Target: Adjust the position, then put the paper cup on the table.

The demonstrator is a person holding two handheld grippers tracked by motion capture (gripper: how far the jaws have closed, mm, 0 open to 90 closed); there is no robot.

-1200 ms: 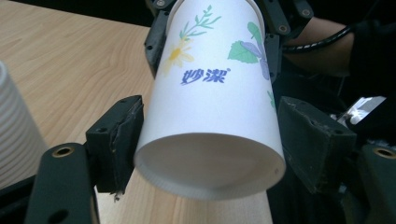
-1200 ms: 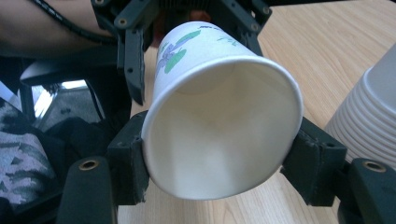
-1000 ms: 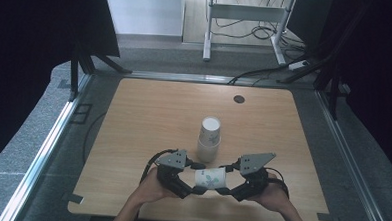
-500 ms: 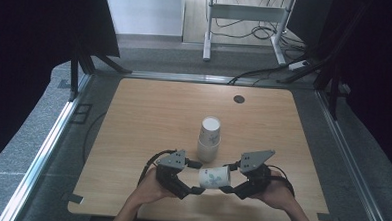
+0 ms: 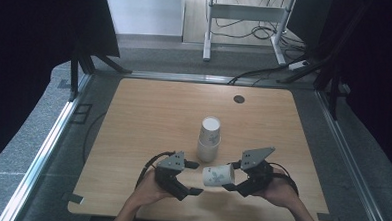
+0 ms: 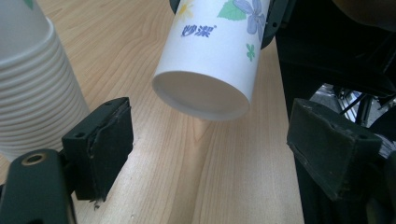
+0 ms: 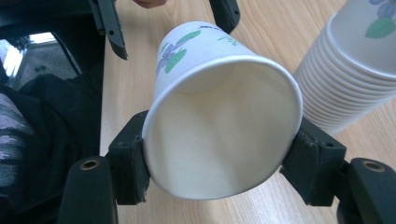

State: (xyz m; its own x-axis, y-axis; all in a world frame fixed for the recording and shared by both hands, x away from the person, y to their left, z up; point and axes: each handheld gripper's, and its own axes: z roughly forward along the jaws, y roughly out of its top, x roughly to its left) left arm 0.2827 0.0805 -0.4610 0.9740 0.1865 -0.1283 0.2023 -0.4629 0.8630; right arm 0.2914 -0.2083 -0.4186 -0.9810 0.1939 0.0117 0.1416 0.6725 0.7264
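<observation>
Paper cup (image 5: 218, 175) lies sideways above the counter (image 5: 148, 118), clamped at its rim by the right gripper (image 5: 233, 179); the left gripper (image 5: 193, 178) has just spread its fingers (image 6: 100, 144). Keep pressure gentle, avoiding the cup stack (image 5: 208, 139).

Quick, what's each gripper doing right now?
Left gripper: open, its jaws just opening, off the paper cup.
Right gripper: closed on the paper cup.

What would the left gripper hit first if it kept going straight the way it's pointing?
Most likely the base of the paper cup, which the right gripper holds sideways straight ahead of the left gripper. Its jaws have just been opening and nothing sits between them. The stack of cups stands off to one side.
</observation>
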